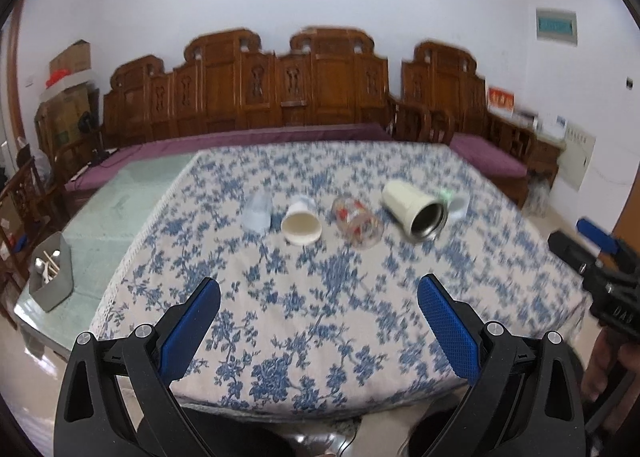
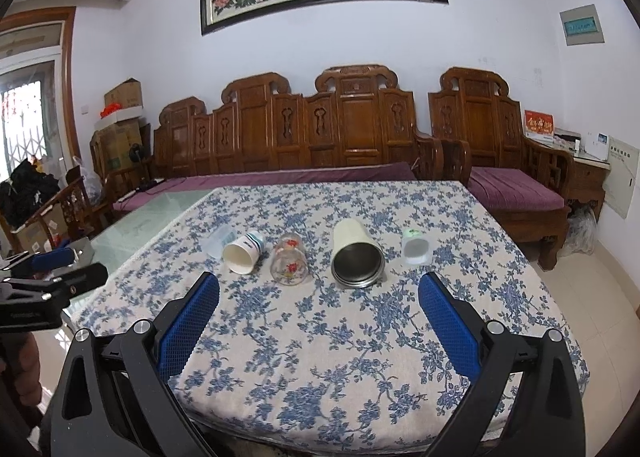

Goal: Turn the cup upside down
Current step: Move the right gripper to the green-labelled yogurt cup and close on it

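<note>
Ahead of both spread jaws, a row of tipped cups lies on the blue floral tablecloth [image 2: 320, 337]: cream steel-lined tumbler [image 2: 356, 257], flower-printed clear glass [image 2: 289, 261], white paper cup [image 2: 242, 253]. Left gripper [image 1: 318, 307] and right gripper [image 2: 319, 303] hold nothing, well short of the row.

Five cups sit in a row across the middle of the desk [image 2: 320, 337]: from frame left, a clear cup [image 2: 219, 241], paper cup [image 2: 243, 251], glass [image 2: 289, 263], steel-lined cup [image 2: 356, 255], small cup [image 2: 416, 247]. The middle three lie on their sides. A sofa [image 2: 320, 129] stands behind.
</note>
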Demonstrator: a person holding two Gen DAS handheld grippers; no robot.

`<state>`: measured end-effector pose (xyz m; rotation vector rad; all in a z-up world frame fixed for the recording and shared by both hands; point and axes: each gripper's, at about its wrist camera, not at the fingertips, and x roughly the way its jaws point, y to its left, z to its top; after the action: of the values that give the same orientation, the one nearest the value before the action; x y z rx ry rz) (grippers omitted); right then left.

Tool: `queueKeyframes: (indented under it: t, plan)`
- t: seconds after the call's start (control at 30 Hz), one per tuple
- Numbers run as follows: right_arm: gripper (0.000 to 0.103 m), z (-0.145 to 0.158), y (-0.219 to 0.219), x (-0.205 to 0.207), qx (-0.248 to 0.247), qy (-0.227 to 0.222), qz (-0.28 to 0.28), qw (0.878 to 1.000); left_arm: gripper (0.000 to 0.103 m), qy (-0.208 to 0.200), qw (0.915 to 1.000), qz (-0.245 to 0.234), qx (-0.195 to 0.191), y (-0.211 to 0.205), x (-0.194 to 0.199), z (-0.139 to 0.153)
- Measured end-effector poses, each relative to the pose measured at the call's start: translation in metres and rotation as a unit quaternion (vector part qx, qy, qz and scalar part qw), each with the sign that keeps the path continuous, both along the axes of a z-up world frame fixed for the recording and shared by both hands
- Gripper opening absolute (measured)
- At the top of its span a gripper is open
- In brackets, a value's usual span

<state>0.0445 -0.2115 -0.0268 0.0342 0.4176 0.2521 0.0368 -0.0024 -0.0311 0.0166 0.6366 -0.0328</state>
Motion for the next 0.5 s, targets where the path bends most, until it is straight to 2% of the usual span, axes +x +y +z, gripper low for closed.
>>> queueKeyframes:
  t: [0.2, 0.5]
  plan:
    - [0.100, -0.026, -0.012, 0.038, -0.011, 0.034, -0.015, 0.999, 0.095, 0.053, 0.9984, -0.019, 0.006, -0.004, 0.032, -0.026]
    - [0.100, -0.045, -0.034, 0.106, -0.024, 0.079, -0.044, 0.996, 0.095, 0.101, 0.9935, -0.048, 0.017, -0.011, 0.078, -0.048]
